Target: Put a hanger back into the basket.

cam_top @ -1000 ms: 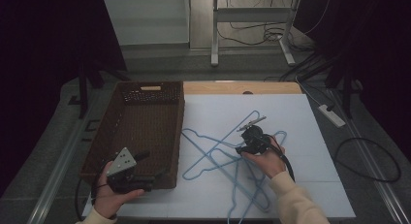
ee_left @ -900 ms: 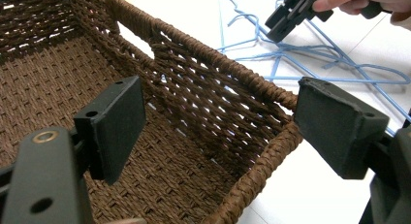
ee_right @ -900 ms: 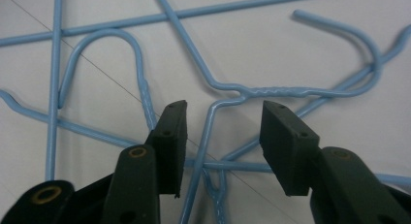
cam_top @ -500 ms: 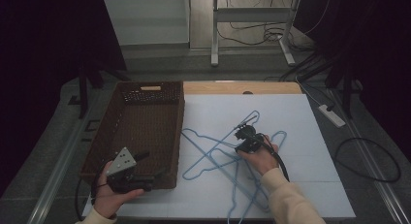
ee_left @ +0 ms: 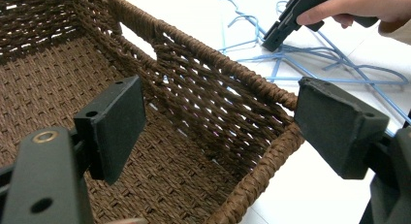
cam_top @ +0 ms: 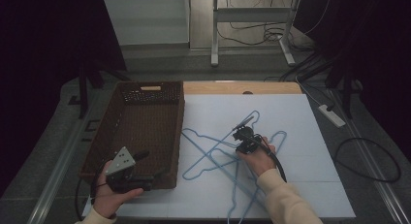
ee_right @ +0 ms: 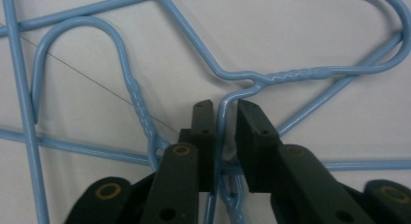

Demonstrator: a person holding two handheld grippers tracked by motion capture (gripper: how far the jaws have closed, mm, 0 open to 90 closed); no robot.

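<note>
Several blue wire hangers [cam_top: 218, 156] lie tangled on the white table sheet [cam_top: 300, 117]. My right gripper [cam_top: 239, 131] points down into the pile. In the right gripper view its jaws [ee_right: 224, 112] straddle the neck wire of one hanger [ee_right: 291, 74]. They have just been closing: the wire lies against the left pad, with a small gap to the right pad. My left gripper [cam_top: 148, 167] is held wide open at the near right corner of the brown wicker basket [cam_top: 145, 95], with nothing between its pads [ee_left: 121, 122].
The basket's woven rim [ee_left: 232, 73] runs between the left gripper's jaws, and its floor is bare. The left gripper view shows the right gripper [ee_left: 276, 32] beyond the rim. A power strip [cam_top: 332, 115] lies off the table's right edge, and cables trail on the floor behind.
The right gripper has shifted slightly left over the hangers, onto the neck of one. The left hand and the basket have not moved.
</note>
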